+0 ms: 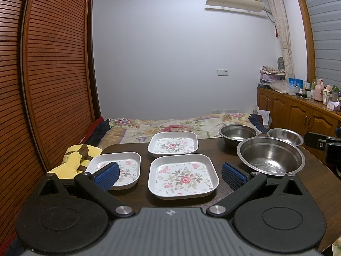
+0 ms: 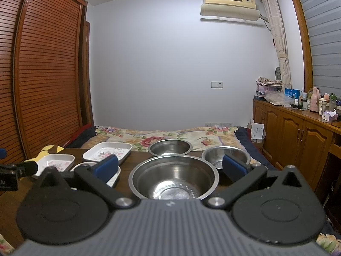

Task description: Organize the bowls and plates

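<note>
Three white square plates with flower prints lie on the dark table (image 1: 219, 149): a near plate (image 1: 183, 176), a far plate (image 1: 173, 144) and a left plate (image 1: 125, 167). Three steel bowls stand to their right: a large bowl (image 1: 270, 158), a far bowl (image 1: 238, 132) and a small right bowl (image 1: 285, 136). My left gripper (image 1: 169, 176) is open, its blue pads either side of the near plate, above it. My right gripper (image 2: 170, 167) is open over the large bowl (image 2: 173, 176), with nothing held. The right gripper's body (image 1: 324, 146) shows at the left wrist view's right edge.
A yellow and brown plush toy (image 1: 74, 160) lies at the table's left edge. Behind the table is a bed with a floral cover (image 1: 170, 125). A slatted wooden wardrobe (image 1: 49, 74) stands left, and a cabinet (image 1: 298, 111) with bottles stands right.
</note>
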### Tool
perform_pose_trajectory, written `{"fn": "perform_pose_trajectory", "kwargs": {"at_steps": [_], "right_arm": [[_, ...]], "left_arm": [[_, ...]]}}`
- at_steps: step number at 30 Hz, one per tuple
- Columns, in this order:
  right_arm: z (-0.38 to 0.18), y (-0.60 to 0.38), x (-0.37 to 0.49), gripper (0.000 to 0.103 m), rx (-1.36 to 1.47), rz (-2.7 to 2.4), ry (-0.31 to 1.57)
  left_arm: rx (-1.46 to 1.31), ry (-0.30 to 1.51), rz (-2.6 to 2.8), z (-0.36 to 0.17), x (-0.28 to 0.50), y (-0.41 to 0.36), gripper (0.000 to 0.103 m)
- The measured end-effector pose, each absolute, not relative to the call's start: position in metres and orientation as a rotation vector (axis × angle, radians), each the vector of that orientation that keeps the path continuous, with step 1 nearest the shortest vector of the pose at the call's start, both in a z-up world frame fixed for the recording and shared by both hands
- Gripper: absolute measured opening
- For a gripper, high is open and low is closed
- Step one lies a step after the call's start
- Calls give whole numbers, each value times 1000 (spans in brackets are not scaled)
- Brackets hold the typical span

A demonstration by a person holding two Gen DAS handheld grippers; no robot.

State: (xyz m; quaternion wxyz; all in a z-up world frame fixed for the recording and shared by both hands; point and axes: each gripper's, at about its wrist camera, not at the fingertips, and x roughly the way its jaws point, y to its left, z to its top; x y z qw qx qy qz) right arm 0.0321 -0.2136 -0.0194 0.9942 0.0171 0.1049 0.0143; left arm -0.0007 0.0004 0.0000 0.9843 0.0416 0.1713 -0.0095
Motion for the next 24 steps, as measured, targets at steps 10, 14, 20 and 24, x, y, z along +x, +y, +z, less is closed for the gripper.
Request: {"fn": "perform_pose_trajectory", "kwargs": {"at_steps": [10,14,20,24], "right_arm": [[-19,-213,32,103,34,29,211],[-20,-214,32,103,35,32,212],[-20,-212,35,103,38,36,219],[-23,-209,38,103,37,44,227]], "left_arm": [[82,345,-19,0,-1,0,103],[83,347,-20,2,0,-2,103],[82,359,-21,-3,-1,-4,103],[77,385,-25,-11,6,1,103]]}}
